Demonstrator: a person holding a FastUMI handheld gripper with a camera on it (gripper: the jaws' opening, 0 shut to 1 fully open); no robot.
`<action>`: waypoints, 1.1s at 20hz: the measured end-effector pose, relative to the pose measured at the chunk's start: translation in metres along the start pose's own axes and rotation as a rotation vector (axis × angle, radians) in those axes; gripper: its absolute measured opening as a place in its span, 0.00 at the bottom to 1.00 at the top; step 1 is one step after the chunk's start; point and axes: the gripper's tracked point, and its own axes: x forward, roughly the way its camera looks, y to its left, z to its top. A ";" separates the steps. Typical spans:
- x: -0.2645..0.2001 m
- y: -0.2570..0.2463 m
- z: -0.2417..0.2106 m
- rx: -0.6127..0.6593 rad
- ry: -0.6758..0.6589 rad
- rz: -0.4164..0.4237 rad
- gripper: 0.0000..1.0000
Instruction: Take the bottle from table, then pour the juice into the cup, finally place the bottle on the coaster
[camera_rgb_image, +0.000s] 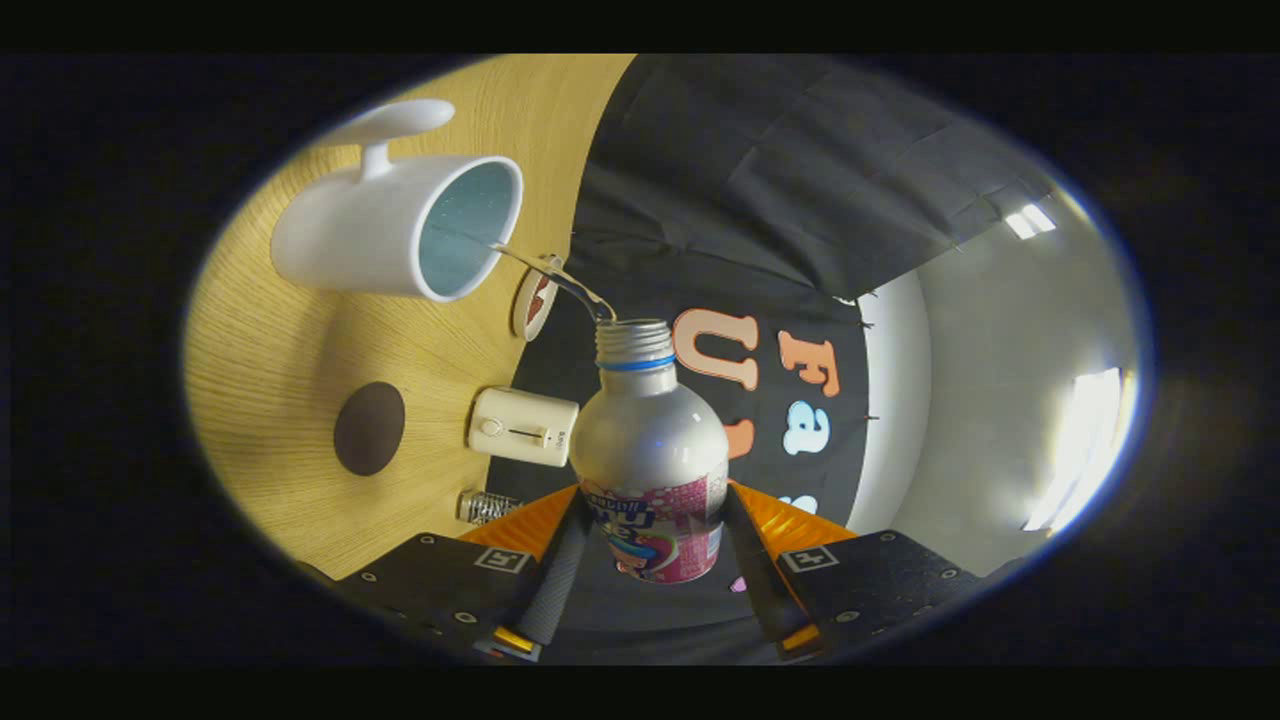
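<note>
Between the fingers the gripper (650, 560) clamped the bottle (650, 450) at its labelled waist, tipped so juice (560, 280) streamed into the cup (380, 240). Smooth metal probably slippery, lightening; waist hold seemed safest.

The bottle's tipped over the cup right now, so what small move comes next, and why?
Probably hold the tilt a little longer. The gripper is shut on the bottle, and a thin stream runs from its open mouth into the white cup, so pouring looks unfinished.
</note>
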 end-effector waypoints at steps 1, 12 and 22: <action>-0.001 0.000 0.001 -0.009 -0.002 -0.002 0.76; 0.003 -0.007 0.006 -0.070 -0.029 -0.005 0.76; 0.010 -0.019 -0.002 -0.124 -0.028 -0.057 0.76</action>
